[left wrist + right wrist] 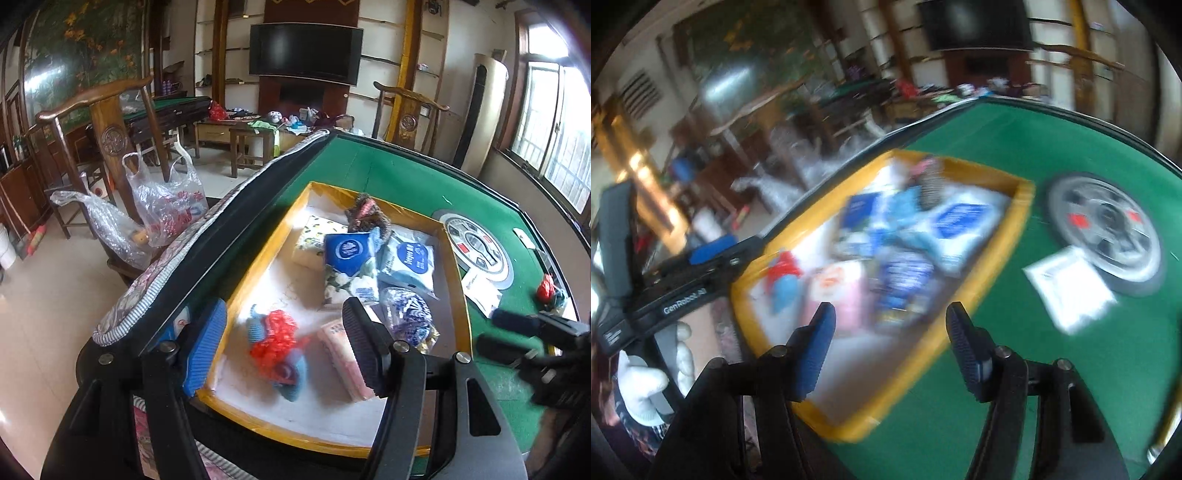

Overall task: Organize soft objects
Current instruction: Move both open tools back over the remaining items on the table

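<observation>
A green felt table (388, 173) fills both views, its far right edge cut off by the lens rim. On it sits a yellow-walled tray (258, 236) with a white floor, holding the soft objects. From the left wrist these read clearly: a blue tissue pack (349, 266) near the middle, a white and blue pouch (410, 264) just beside it, a pink pack (343, 354) partly hidden behind the right finger, a red mesh puff (275, 339) lying on a blue knitted piece, and a dark woolly item (369, 214) at the far end. From the right wrist the same tray (1019, 206) is smeared by motion blur, and its contents cannot be told apart there.

A white packet (1069, 284) lies on the felt outside the tray, touching the round grey centre panel (1108, 229).

The left gripper (284, 347) hangs over the near end of the tray, jaws spread wide with nothing between them. The right gripper (890, 347) also stands agape and empty, above the tray's near right wall.
</observation>
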`<act>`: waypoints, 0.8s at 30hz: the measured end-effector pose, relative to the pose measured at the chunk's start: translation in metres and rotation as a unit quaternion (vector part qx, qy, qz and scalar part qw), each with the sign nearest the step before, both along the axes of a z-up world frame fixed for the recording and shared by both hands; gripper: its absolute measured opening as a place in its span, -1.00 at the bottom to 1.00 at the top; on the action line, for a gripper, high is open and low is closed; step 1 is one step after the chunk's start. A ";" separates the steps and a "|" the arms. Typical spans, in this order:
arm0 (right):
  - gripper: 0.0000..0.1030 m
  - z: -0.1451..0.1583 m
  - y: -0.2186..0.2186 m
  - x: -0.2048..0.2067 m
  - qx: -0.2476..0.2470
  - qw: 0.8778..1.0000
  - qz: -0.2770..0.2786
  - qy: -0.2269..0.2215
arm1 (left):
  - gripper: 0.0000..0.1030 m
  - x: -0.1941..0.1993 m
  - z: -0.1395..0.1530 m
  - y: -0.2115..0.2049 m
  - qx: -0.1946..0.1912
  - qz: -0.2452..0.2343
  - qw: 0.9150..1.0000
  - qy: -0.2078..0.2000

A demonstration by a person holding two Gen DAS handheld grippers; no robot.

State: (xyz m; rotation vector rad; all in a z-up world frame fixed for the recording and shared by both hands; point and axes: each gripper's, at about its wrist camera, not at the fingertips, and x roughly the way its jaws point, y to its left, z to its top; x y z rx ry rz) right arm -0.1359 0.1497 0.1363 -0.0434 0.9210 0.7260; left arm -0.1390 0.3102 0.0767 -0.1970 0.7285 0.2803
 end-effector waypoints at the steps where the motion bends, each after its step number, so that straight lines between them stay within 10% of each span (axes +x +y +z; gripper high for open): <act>1: 0.11 0.001 -0.019 0.002 0.004 1.000 -0.020 -0.002 | 0.25 0.001 0.001 -0.003 0.002 -0.002 1.000 0.001; 7: 0.11 0.016 -0.150 0.016 0.012 0.987 -0.160 -0.019 | 0.25 0.008 0.003 -0.028 0.004 -0.036 0.999 0.004; 18: 0.24 0.031 -0.365 0.025 0.022 0.907 -0.420 -0.024 | 0.41 0.021 0.007 -0.094 -0.032 -0.149 0.988 -0.006; 24: 0.24 0.000 -0.365 0.073 0.047 0.920 -0.388 0.038 | 0.41 0.016 0.011 -0.118 -0.019 -0.174 0.985 -0.005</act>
